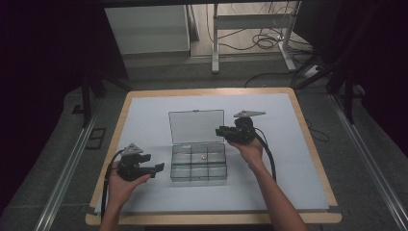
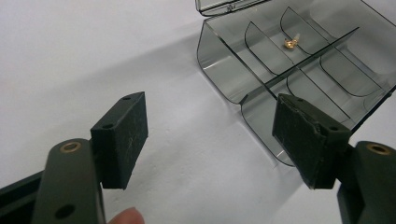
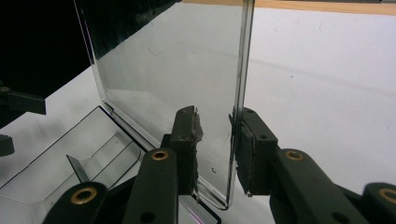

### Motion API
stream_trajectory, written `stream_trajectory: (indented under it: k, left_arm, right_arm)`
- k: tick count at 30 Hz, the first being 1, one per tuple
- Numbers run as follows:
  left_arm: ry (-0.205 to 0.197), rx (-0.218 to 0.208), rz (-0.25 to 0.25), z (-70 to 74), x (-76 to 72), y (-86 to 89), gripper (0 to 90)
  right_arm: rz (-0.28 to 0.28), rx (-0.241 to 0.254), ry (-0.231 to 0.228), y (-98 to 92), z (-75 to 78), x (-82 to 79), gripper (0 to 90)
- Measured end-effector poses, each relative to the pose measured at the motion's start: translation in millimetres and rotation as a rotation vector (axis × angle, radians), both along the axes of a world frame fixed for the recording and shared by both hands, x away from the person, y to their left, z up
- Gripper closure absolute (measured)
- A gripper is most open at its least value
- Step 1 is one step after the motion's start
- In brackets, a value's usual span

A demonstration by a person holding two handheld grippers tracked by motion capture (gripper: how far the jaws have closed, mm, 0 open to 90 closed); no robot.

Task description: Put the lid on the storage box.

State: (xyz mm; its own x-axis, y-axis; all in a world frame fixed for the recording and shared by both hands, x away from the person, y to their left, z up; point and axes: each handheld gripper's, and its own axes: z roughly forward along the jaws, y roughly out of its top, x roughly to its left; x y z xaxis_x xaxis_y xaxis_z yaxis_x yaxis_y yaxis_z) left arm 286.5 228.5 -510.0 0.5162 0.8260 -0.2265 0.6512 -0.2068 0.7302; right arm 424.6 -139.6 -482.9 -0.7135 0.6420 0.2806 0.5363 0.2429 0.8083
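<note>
At the middle of the white tabletop [image 1: 144, 120] a clear plastic box [image 1: 198, 162] is seen, its compartments bare except for one small brass piece [image 2: 290, 43] lying in a far middle compartment. The lid [image 1: 196, 125] is stood up at the far side, open and upright. The right gripper [image 1: 225, 131] is brought to the lid's right edge, and in the right gripper view the jaws are set narrowly on either side of that edge; whether the pads are actually pressed on the plastic cannot be told, as a thin gap seems to be left. The left gripper [image 1: 156, 168] is held just beside the box's left end, its jaws spread wide with nothing between them, the box's near corner being framed between them in the left gripper view.

The box is judged to be light, stiff and smooth, so it could easily be slid or tipped by a push on the lid. A hold is best taken on the thin lid edge, gently, while the base is steadied at its left wall. The hinge is likely the weak point.
</note>
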Motion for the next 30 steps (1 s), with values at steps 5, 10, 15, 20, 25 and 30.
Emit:
stream_trajectory:
  k: [5, 10, 15, 20, 25, 30]
  left_arm:
    - [0.0, 0.001, 0.001, 0.2, -0.1, 0.1, 27.1]
    - [-0.001, 0.003, 0.0, 0.0, 0.0, -0.9, 27.1]
    - [-0.002, 0.003, -0.001, 0.1, 0.0, -0.6, 27.0]
    - [-0.003, 0.004, -0.002, 0.2, -0.1, -0.9, 27.1]
    - [-0.002, 0.006, -0.004, -0.1, 0.1, -1.3, 27.0]
    - [-0.002, 0.007, -0.005, -0.2, 0.1, -1.6, 27.1]
  right_arm:
    - [0.003, -0.004, -0.003, -0.2, 1.1, -0.9, 69.3]
    - [0.008, -0.004, -0.009, -0.5, 2.5, -2.5, 69.1]
    - [0.013, -0.009, -0.017, -0.9, 3.7, -4.4, 68.5]
    - [0.019, -0.009, -0.029, -1.5, 5.2, -6.6, 67.9]
    - [0.027, -0.004, -0.031, -2.4, 6.8, -9.3, 66.9]
    - [0.031, -0.002, -0.037, -2.8, 7.2, -11.1, 66.4]
